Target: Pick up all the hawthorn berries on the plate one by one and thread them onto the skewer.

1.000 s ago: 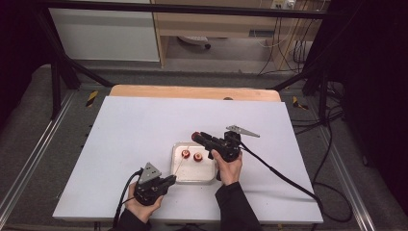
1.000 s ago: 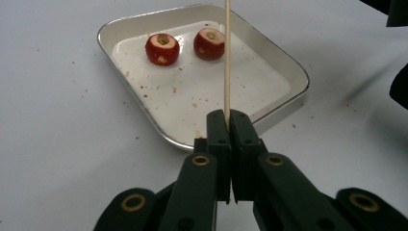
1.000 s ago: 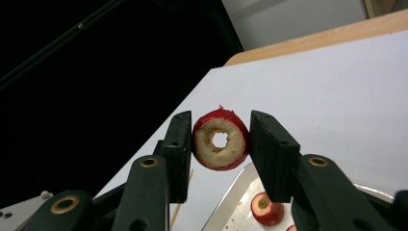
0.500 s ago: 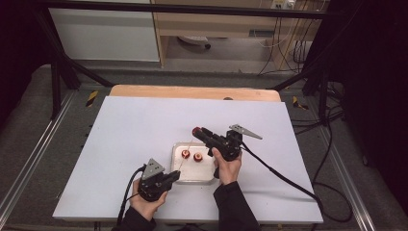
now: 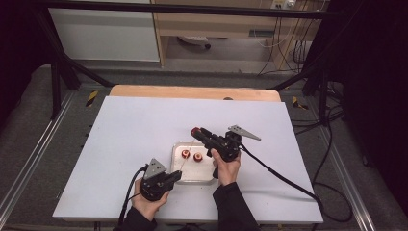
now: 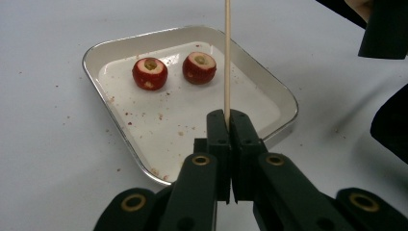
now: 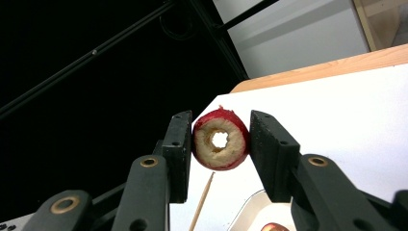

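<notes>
Where the right hand-held gripper [image 7: 220, 144] pinches it above the surface [image 5: 120, 139], we see a red fruit [image 7: 221, 139] cut flat, pale inside, cored clean through. We count three such fruits: this one and two [image 6: 150, 73] [image 6: 199, 67] lying side by side in the one white tray [image 6: 269, 86]. The left hand-held gripper [image 6: 227, 120], pressed together, clamps the single thin wooden skewer [image 6: 227, 57] upright over the tray.

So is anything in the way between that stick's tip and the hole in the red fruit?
Nothing visible. The wooden skewer, clamped in the left gripper, points up toward the cored red fruit held in the right gripper, with open air between.
</notes>
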A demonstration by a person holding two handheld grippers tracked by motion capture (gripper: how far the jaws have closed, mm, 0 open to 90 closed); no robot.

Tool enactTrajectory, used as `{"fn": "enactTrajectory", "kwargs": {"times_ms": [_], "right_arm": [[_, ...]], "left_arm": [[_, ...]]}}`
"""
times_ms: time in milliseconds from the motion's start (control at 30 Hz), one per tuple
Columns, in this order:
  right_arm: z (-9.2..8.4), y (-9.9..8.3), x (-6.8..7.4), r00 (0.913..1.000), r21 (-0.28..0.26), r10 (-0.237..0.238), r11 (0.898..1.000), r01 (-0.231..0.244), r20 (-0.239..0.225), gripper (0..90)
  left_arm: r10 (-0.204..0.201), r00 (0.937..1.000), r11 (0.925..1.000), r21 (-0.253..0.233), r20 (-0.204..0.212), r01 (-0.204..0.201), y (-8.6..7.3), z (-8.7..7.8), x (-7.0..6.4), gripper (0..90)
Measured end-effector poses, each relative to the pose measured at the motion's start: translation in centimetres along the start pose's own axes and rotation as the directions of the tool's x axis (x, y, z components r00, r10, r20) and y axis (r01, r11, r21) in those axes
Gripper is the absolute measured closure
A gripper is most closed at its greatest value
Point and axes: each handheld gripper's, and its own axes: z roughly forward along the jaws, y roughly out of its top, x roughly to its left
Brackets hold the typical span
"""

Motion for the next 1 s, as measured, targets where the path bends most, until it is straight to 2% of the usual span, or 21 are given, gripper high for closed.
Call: {"fn": "enactTrajectory", "kwargs": {"times_ms": [767, 1000], "right_arm": [[0.07, -0.23, -0.01, 0.9999, 0.015, -0.001, 1.000, 0.001, -0.011, 61.6], [0.30, -0.94, 0.02, 0.9999, 0.034, 0.006, 0.999, -0.005, -0.014, 61.6]], "left_arm": [[-0.010, 0.9999, 0.9999, -0.012, 0.003, 0.010, 0.08, -0.16, 0.04, 88.1], [-0.020, 0.9998, 0.9996, -0.021, 0.002, 0.020, 0.12, -0.16, -0.05, 88.0]]}}
